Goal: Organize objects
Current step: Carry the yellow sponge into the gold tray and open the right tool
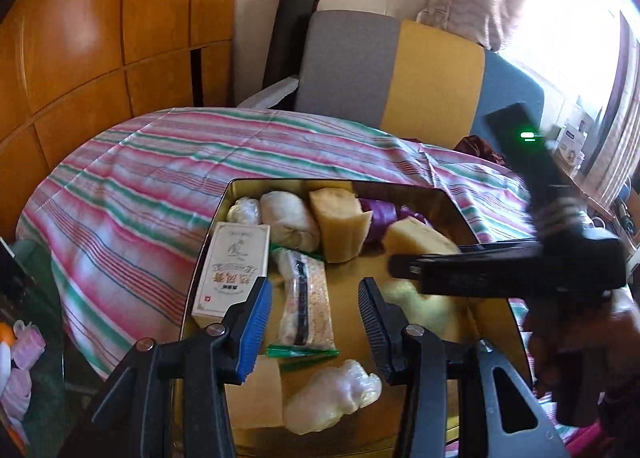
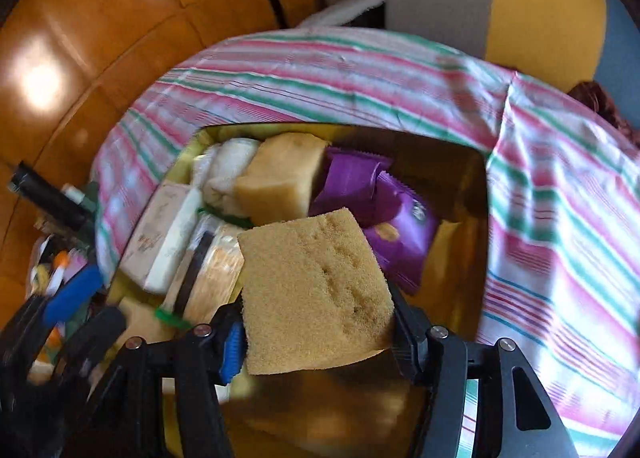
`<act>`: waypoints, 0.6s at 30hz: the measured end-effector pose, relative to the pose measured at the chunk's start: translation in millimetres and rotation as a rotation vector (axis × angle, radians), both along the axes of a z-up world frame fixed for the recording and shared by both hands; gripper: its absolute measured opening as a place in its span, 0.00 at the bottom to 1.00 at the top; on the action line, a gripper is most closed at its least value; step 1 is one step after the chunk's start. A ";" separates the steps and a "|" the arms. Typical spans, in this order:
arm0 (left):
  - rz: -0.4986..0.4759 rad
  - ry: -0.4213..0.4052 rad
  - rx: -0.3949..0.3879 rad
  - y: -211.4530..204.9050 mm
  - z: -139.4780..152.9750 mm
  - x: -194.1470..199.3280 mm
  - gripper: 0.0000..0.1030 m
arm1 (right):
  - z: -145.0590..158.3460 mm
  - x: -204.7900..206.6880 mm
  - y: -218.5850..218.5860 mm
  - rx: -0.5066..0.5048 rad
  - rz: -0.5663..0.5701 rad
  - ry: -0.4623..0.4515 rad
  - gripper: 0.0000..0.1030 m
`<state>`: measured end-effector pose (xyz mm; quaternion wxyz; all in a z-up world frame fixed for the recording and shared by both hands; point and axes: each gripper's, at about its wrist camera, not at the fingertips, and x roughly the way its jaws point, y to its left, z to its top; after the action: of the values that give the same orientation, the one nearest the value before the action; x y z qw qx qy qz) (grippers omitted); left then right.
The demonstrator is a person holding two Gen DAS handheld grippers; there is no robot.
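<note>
A gold tin tray lies on a striped bedspread and holds snacks. My right gripper is shut on a tan sponge-like cake block and holds it above the tray, near a second tan block and purple packets. My left gripper is open and empty over a clear snack packet, beside a white box. The right gripper also shows in the left wrist view, blurred, with the tan block in it.
The striped bedspread surrounds the tray. A grey and yellow chair back stands behind it, wooden cabinets to the left. Clutter lies at the far left. White wrapped lumps lie in the tray.
</note>
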<state>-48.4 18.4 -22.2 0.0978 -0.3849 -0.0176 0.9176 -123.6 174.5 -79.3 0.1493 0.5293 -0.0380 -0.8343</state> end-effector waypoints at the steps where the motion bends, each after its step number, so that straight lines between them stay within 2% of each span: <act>1: 0.005 -0.004 0.001 -2.1 -1.2 -0.2 0.44 | -5.0 -3.7 -4.1 -0.009 -0.005 -0.010 0.62; 3: 0.015 -0.012 0.001 -6.2 -3.8 -0.8 0.44 | -12.5 -7.8 -12.3 -0.034 -0.007 -0.027 0.68; 5: 0.026 -0.020 0.004 -9.8 -6.4 -2.0 0.44 | -15.9 -7.0 -19.0 -0.051 0.000 -0.029 0.81; 10: 0.043 -0.030 0.006 -14.6 -10.4 -4.6 0.44 | -16.4 -0.7 -22.9 -0.063 0.008 -0.012 0.81; 18: 0.035 -0.032 0.008 -11.7 -12.1 -2.7 0.44 | -4.2 13.1 -1.8 -0.067 -0.046 0.034 0.82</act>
<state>-51.1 6.7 -34.3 0.0830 -0.3987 -0.0295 0.9128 -110.5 172.7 -83.5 0.1482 0.5088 -0.0757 -0.8447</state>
